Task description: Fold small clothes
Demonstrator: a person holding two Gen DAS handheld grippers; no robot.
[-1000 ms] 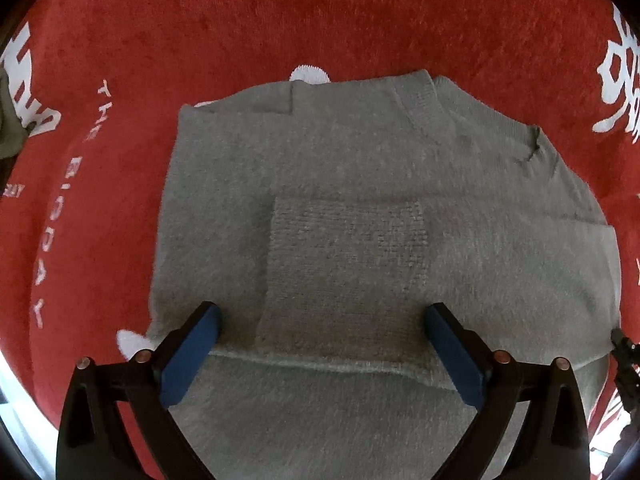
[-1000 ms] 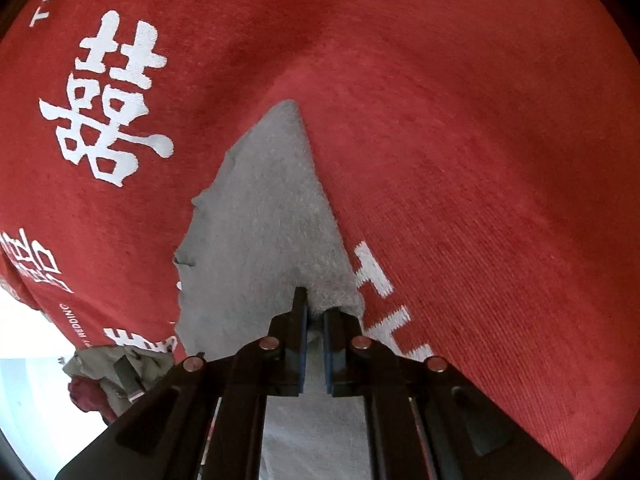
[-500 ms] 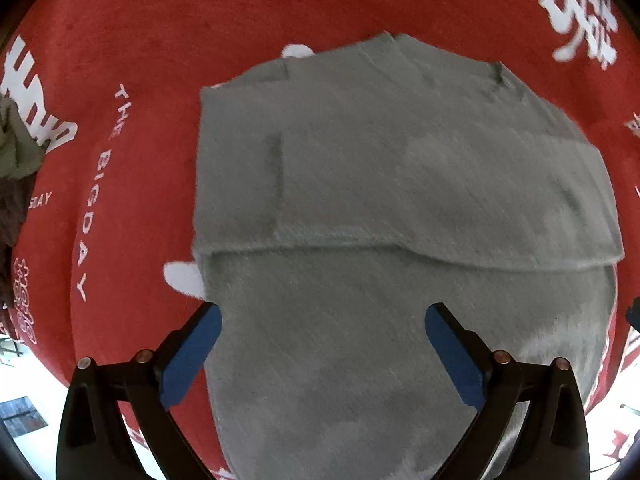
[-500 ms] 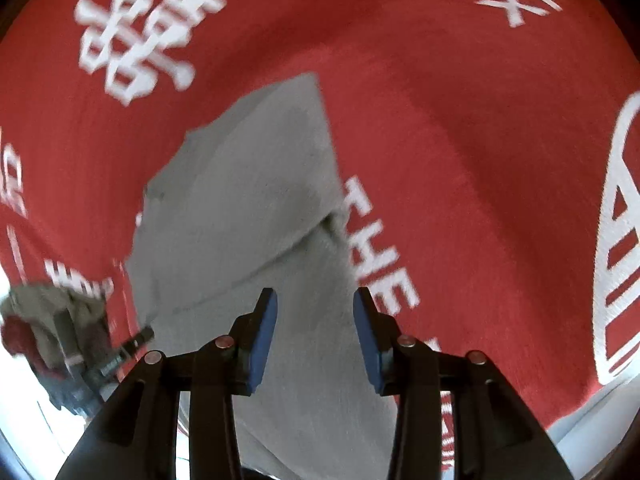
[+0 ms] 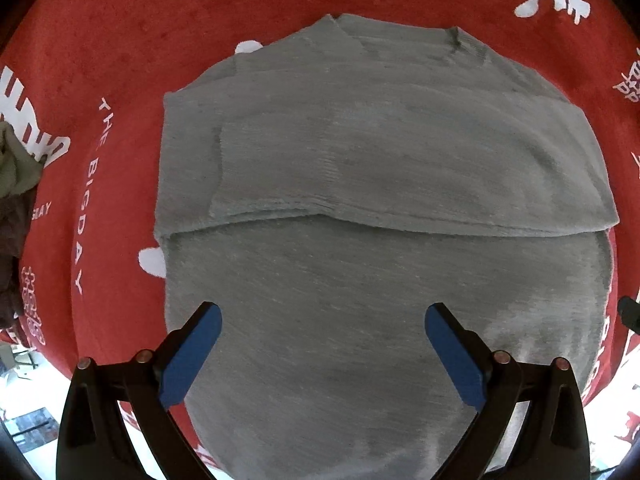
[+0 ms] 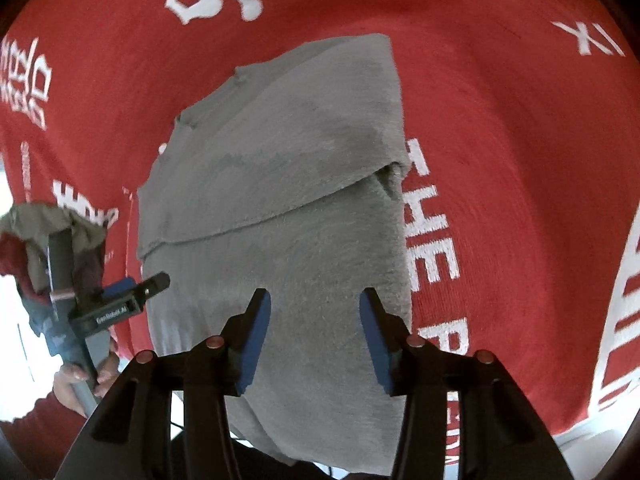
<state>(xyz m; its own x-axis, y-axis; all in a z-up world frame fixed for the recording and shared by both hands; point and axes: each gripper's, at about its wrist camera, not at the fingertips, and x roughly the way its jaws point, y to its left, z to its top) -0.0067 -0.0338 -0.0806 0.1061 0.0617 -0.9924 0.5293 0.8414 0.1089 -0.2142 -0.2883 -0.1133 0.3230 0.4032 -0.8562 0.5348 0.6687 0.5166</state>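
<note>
A grey knit sweater (image 5: 384, 264) lies flat on the red cloth, collar at the far end, with a sleeve folded across its chest. My left gripper (image 5: 320, 344) hovers above the lower body of the sweater, jaws wide open and empty. In the right wrist view the sweater (image 6: 288, 208) runs away from me, its folded sleeve ending at the right edge. My right gripper (image 6: 316, 332) hangs above the sweater's near part; its jaws are opening and nothing is pinched between the blue pads. The left gripper (image 6: 140, 286) shows at the sweater's left side, held by a hand.
The red cloth (image 5: 120, 60) with white lettering covers the table under the sweater. A pile of other clothes (image 6: 44, 228) sits at the cloth's left edge, also visible in the left wrist view (image 5: 16, 172). A red sleeve (image 6: 48, 416) shows at lower left.
My right gripper was shut on the sweater's edge, then let go, opened and rose. The left gripper stayed open and drew back from the folded sleeve toward the hem.
</note>
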